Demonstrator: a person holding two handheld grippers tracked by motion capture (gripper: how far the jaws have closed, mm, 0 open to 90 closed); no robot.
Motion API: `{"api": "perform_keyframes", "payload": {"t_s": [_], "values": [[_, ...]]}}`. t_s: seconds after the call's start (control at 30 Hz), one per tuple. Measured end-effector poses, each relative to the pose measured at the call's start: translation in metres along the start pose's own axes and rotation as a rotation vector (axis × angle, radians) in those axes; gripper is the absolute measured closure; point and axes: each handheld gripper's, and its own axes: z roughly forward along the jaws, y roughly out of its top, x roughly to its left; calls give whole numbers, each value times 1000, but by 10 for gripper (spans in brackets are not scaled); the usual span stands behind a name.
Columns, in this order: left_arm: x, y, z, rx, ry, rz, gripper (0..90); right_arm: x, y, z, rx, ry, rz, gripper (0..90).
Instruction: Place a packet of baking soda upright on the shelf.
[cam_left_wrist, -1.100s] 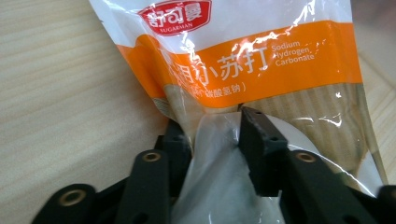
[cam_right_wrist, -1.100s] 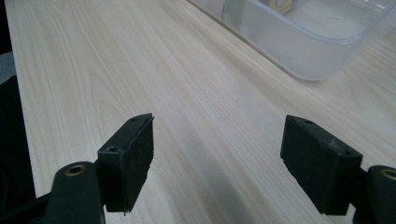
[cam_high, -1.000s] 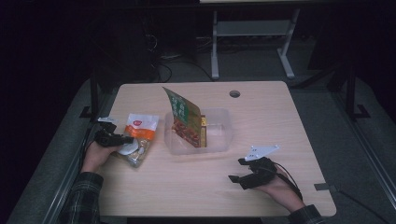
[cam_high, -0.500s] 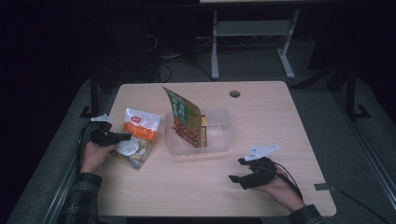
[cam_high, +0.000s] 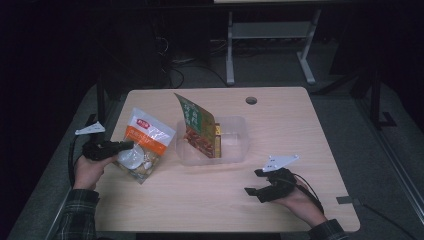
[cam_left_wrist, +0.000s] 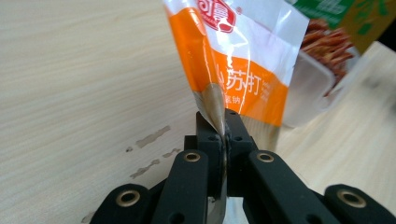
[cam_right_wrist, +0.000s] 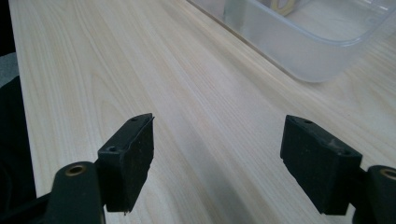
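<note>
An orange and clear snack bag (cam_high: 143, 145) hangs tilted over the table's left side, its lower end still near the wood. My left gripper (cam_high: 126, 145) is shut on the bag's edge; in the left gripper view the two black jaws pinch the bag (cam_left_wrist: 233, 70) at its seam, at my left gripper (cam_left_wrist: 223, 128). A clear plastic tub (cam_high: 235, 150) sits mid-table with a green and red snack packet (cam_high: 196, 125) standing in it. My right gripper (cam_high: 255, 181) rests open near the front right, and in its own view nothing lies between the jaws of my right gripper (cam_right_wrist: 217, 158).
The tub's rounded corner (cam_right_wrist: 313, 51) lies just ahead of the right gripper. A round cable hole (cam_high: 251, 100) is in the table's far side. A white desk frame (cam_high: 270, 40) stands on the floor beyond.
The left gripper closed on the orange bag and lifted it up and to the right, raising its top end off the table. The right hand stayed still.
</note>
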Motion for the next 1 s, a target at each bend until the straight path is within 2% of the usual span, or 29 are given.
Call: {"api": "perform_keyframes", "payload": {"t_s": [0.27,0.43,0.57,0.73,0.87,1.0], "values": [[-21,9,-16,-41,-13,49,886,0,1,-1,-31,26,1,286],[-32,16,-24,-76,-64,71,886,1,1,-1,-50,40,6,287],[-46,23,-25,-82,-107,105,886,3,3,-2,-73,50,-5,297],[-69,29,-21,-91,-163,142,886,10,8,-1,-94,74,-24,287],[-89,32,-13,-84,-204,172,886,13,16,-2,-150,126,-15,284],[-109,36,0,-80,-258,193,886,16,28,-1,-199,158,-33,291]]}}
